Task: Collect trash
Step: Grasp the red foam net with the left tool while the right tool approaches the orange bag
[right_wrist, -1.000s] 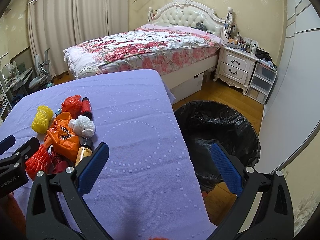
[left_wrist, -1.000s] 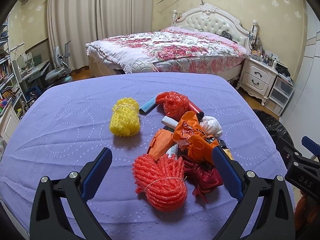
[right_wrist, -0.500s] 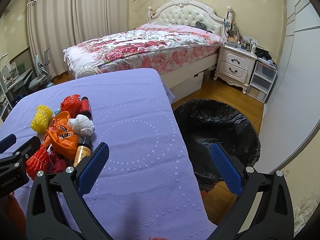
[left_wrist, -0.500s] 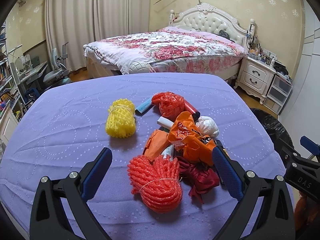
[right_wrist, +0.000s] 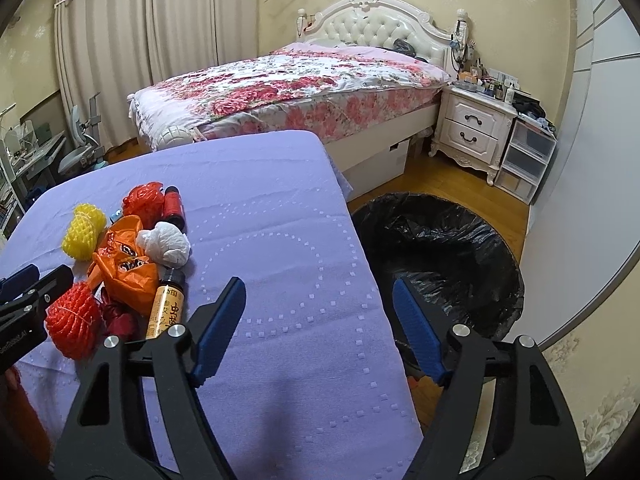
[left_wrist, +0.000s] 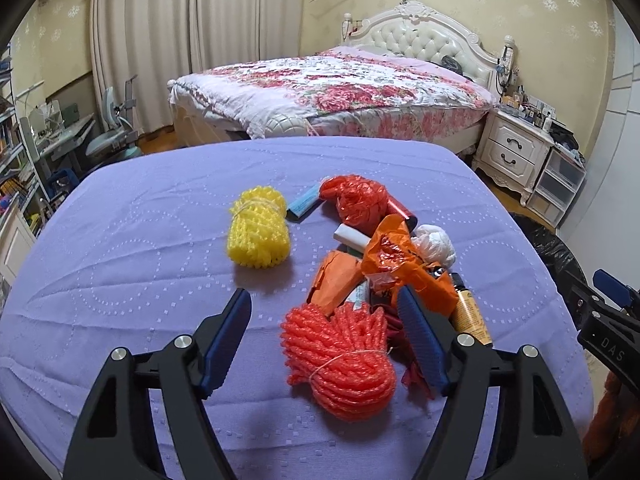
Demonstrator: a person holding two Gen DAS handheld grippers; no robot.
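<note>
1. A table under a purple cloth (left_wrist: 132, 248) is filling the foreground, with a flowered bed (left_wrist: 340, 88) standing behind it.
2. A bin lined with a black bag (right_wrist: 440, 248) is sitting on the floor just beside the table's right edge.
3. The left gripper (left_wrist: 326, 314) is hovering over the trash pile, its jaws having just been closing; they are standing partly open, gripping nothing, with the red foam net (left_wrist: 344, 356) lying between them, untouched.
4. The right gripper (right_wrist: 318, 302) is hanging over the table's right edge, its jaws also having just been closing, partly open and empty.
5. A yellow foam net (left_wrist: 260, 232) is lying apart, left of the pile.
6. An orange wrapper (left_wrist: 404, 268) is lying crumpled on top of the pile.
7. A white crumpled wad (right_wrist: 166, 244) is touching the wrapper.
8. A brown bottle (right_wrist: 166, 304) is lying at the pile's right side.
</note>
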